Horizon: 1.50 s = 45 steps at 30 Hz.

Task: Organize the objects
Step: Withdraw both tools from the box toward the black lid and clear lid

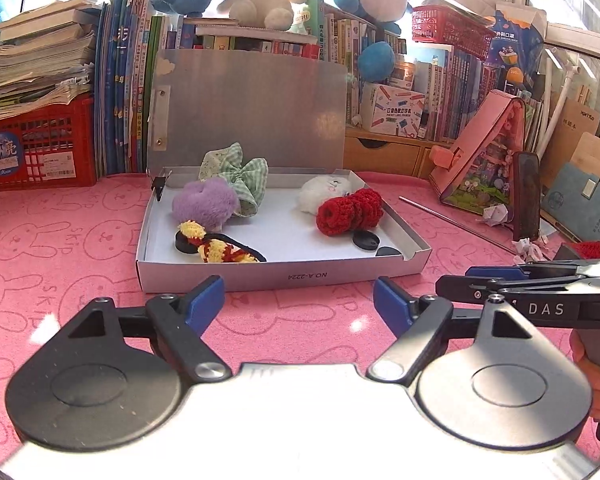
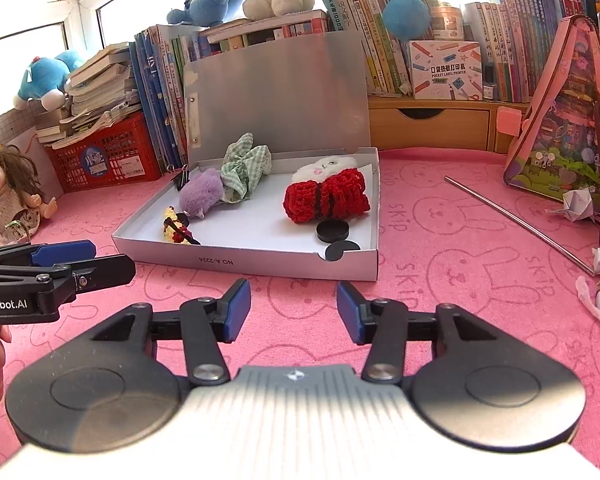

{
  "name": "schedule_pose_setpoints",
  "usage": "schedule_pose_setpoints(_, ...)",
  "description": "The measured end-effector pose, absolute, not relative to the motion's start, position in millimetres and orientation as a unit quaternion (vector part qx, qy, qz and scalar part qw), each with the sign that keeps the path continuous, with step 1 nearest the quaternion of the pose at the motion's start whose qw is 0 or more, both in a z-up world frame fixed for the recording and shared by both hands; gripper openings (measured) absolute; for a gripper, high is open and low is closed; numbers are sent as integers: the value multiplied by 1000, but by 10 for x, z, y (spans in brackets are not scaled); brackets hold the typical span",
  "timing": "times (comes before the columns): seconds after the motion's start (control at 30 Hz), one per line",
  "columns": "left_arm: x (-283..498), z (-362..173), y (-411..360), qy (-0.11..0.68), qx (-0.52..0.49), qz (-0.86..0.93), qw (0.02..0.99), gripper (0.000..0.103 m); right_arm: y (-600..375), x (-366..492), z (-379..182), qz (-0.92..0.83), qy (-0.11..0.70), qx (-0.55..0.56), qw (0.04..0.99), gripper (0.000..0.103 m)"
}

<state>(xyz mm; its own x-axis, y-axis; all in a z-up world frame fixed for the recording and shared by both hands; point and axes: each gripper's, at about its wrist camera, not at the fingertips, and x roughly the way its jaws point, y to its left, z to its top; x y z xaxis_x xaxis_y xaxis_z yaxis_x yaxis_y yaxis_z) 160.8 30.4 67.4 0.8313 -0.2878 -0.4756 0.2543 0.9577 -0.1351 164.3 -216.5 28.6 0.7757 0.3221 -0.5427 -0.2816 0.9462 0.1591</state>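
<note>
A shallow white cardboard box (image 1: 284, 276), hinged lid propped upright, sits mid-table on a pink bunny-print cloth (image 1: 60, 240), near its back edge. Inside lie soft hair accessories: a red crocheted bow (image 2: 326, 196) at the box's right side, a white plush clip (image 2: 324, 168) touching it behind, a lilac fluffy pom-pom (image 1: 204, 202) and green gingham scrunchie (image 1: 240, 176) at the back left corner, a yellow-and-red knitted clip (image 1: 216, 246) at the front left. All look light, squashy and unbreakable; the bow is likely best pinched at its dark waist. The left gripper (image 1: 298, 300) and right gripper (image 2: 294, 308) hover before the box's front wall, jaws apart, holding nothing. The wall reads "NO.A-222A"; the cloth, "SKIP"; the grippers, "DAS" and "enRobot.AI".
</note>
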Motion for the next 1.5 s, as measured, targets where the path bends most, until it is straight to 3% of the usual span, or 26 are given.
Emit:
schedule_pose_setpoints(1.1, 473, 311, 592, 267, -26, -119, 956, 87, -2141, 395, 126, 172, 253, 15, 952, 68)
schedule_pose_setpoints(1.5, 347, 109, 597, 267, -9, -101, 958, 87, -2118, 124, -42, 170, 279, 29, 945, 69)
